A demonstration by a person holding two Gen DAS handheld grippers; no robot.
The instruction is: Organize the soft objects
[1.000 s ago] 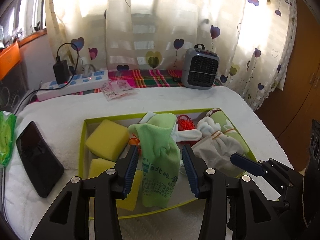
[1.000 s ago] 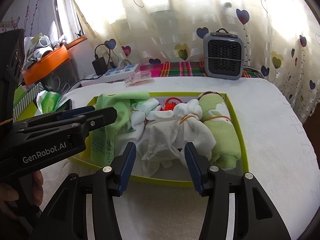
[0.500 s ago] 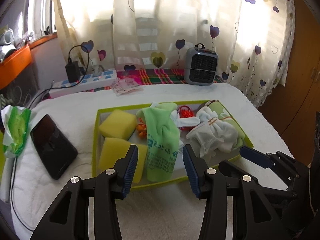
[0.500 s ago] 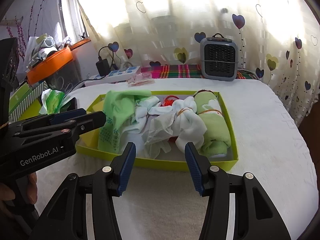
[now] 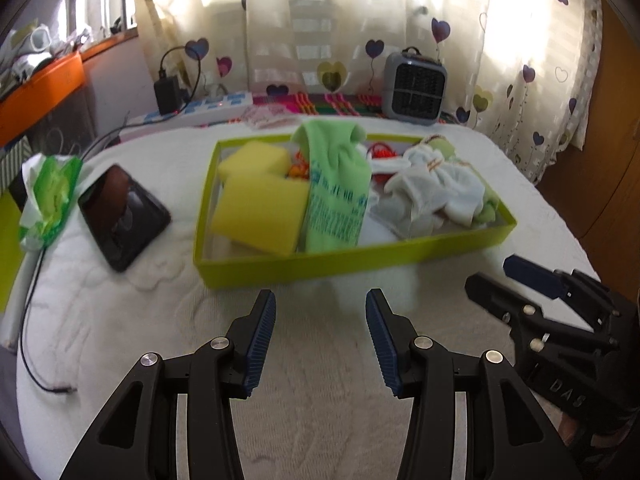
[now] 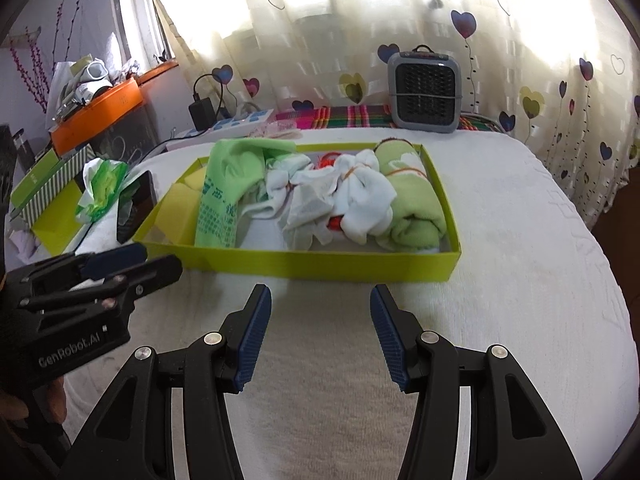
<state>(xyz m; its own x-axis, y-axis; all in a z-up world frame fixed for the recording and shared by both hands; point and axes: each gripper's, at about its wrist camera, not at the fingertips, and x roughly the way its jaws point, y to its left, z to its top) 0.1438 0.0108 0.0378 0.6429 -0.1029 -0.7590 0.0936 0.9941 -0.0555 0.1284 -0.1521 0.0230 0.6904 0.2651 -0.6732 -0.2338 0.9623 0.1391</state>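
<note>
- While spread and empty, left gripper and right gripper hover short of green tray at twelve o'clock.
- Holds light, limp green towel; best pinched at a bunched fold.
- Holds springy yellow sponges at ten o'clock.

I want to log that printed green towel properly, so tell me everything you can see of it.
The green towel is soft, light-green cloth with blue printed characters on its near half. It lies lengthwise inside the yellow-green box, draped and rumpled, its far end bunched over the back rim. Its left edge lies against the yellow sponges; white socks lie against its right side. Neither gripper touches it.
</note>
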